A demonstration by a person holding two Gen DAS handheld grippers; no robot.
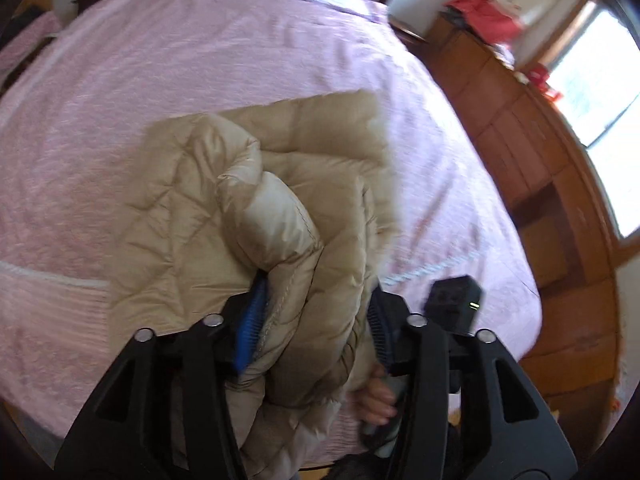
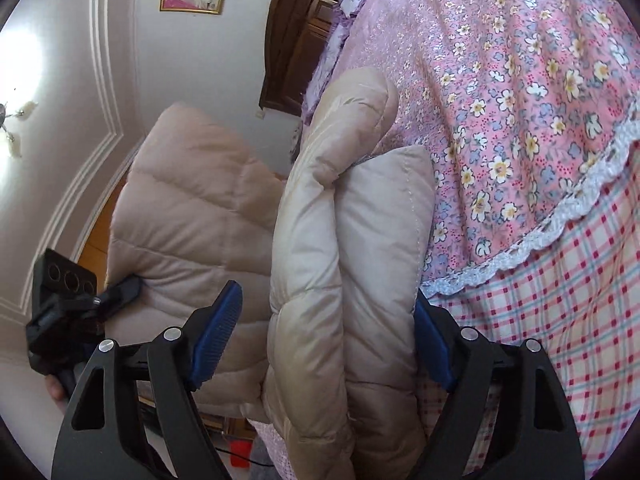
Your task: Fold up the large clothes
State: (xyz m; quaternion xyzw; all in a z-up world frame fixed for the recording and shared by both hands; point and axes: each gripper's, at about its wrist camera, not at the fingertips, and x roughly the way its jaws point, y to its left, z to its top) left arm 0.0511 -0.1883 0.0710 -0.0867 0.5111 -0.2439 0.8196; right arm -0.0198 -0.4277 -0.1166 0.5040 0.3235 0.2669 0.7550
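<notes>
— Beige quilted padding fills both views. Is that the puffer jacket [image 1: 224, 216]?

— Yes. It lies bunched on the pink bedspread [image 1: 120, 80], near the foot edge of the bed, with one thick fold rising toward the left wrist camera.

— What is the left gripper [image 1: 316, 320] doing with the jacket?

— Its blue pads [image 1: 250, 320] stand on either side of that fold. The jaws are about half spread, and the padding fills the gap between them. One pad touches the fabric, but I cannot tell whether the pair presses it.

— And the right gripper [image 2: 324, 332]?

— Its jaws are wide. A fat roll of the jacket [image 2: 344, 264] stands between them. The pad on the flowered-cloth side lies against the roll; the other pad [image 2: 216, 336] sits apart from it with a clear gap, so nothing is pinched there.

— What lies beside the jacket in the right wrist view?

— Pink floral cloth [image 2: 520, 100] with a white lace trim, and below that a red-and-white checked cloth [image 2: 580, 320]. On the far side of the jacket the other gripper's black body [image 2: 64, 304] shows, touching the quilted panel.

— Anything else near the jacket?

— A hand [image 1: 378, 400] grips a handle just under the jacket's lower edge, and a wooden cabinet [image 1: 520, 140] stands past the bed.
</notes>
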